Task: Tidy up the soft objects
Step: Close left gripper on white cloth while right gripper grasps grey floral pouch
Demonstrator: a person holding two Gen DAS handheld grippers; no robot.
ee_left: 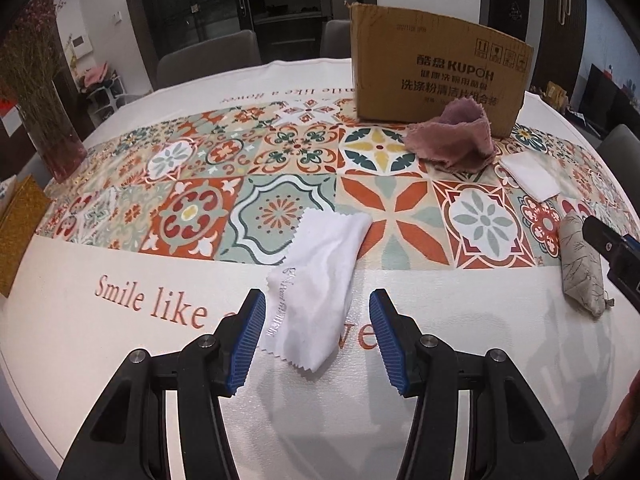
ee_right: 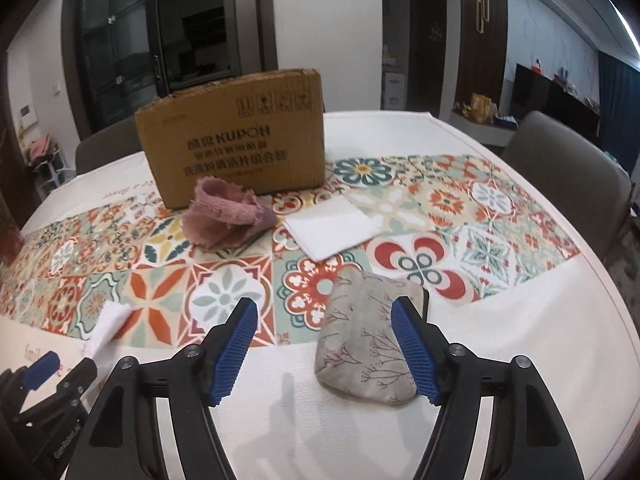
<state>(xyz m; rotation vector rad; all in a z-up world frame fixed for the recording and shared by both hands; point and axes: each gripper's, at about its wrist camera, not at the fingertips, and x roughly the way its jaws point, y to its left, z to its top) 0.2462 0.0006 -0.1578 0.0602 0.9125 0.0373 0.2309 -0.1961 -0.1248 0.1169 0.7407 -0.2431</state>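
A white microfibre cloth (ee_left: 320,272) with zigzag edges lies crumpled on the tablecloth's near white border. My left gripper (ee_left: 318,296) hovers over its near end, open, a blue pad on each side and neither touching it. A grey pouch (ee_right: 360,344) printed with branches lies on the same border further right. My right gripper (ee_right: 324,304) is open around it; the right pad stands in front of the pouch's right edge and the left pad is well clear. The pouch (ee_left: 580,268) also shows at the right edge of the left wrist view.
A cardboard box (ee_left: 436,68) stands at the back of the patterned tablecloth (ee_left: 200,168). A crumpled pink cloth (ee_left: 452,140) lies against its front, and a folded white cloth (ee_left: 528,174) lies to its right. A glass vase of dried flowers (ee_left: 56,140) stands far left. Grey chairs (ee_right: 568,168) ring the table.
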